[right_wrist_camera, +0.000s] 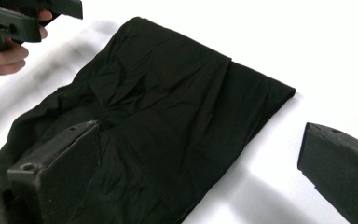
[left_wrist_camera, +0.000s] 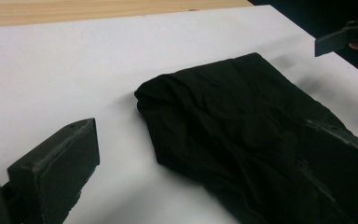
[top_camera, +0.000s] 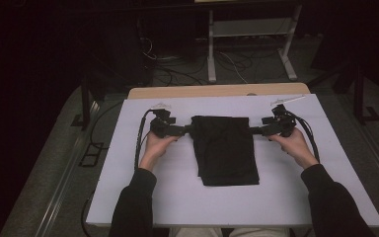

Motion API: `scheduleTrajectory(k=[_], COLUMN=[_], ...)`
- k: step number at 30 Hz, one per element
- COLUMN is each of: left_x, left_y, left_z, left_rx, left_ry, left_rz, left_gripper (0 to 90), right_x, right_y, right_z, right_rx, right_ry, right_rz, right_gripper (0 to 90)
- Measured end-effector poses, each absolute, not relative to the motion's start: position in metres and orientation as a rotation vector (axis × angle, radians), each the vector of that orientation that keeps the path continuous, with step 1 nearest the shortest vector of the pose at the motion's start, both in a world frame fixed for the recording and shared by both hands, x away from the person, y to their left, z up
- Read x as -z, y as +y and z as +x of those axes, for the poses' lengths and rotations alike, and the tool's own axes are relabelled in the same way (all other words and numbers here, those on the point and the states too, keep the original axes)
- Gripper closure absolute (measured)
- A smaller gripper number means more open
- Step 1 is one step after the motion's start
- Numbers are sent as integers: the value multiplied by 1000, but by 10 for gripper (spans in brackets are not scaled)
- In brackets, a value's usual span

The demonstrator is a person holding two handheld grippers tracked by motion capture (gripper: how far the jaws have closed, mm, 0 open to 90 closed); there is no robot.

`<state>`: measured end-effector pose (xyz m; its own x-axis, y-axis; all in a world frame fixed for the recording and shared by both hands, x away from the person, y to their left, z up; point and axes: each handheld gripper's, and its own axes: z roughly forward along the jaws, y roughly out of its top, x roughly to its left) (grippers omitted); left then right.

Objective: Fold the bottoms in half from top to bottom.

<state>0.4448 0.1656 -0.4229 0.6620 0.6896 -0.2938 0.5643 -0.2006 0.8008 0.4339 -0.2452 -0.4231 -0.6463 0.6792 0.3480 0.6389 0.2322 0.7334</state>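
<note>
One folded black garment point(top_camera: 225, 150), fabric creased, lies flat near the middle of a white surface point(top_camera: 177, 197), its long side running toward the person; the exact kind of garment cannot be told. Two hand-held grippers attend it, one at each side of its far end. The left gripper point(top_camera: 186, 130), held in the person's left hand point(top_camera: 157, 145), points inward at the garment's far left corner; in the left gripper view its jaws stand released and wide apart, one over bare white surface, the other over the cloth point(left_wrist_camera: 242, 140), nothing caught between them. The right gripper point(top_camera: 254, 131), held in the right hand point(top_camera: 296, 145), points inward at the far right edge; in the right gripper view its jaws are likewise spread, one resting over the fabric point(right_wrist_camera: 158, 116), the other over bare surface just beside the folded edge, gripping nothing. Each gripper view shows the opposite gripper across the cloth. Black cables point(top_camera: 140, 140) trail from both grippers. A strip of pale wood point(top_camera: 217, 91) borders the far edge of the white surface. Both sleeves point(top_camera: 133, 207) are dark.
</note>
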Motion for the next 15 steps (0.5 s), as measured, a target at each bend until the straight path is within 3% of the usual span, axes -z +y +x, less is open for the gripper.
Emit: scheduleTrajectory(k=[15], left_x=[411], left_y=[180], left_z=[418], left_rx=[-192], left_ry=[961], left_rz=[1878], left_gripper=[0], right_x=[415], right_y=[-248], right_z=[400], right_rx=[-1372], right_ry=[2421], right_rz=[1224], right_gripper=[0])
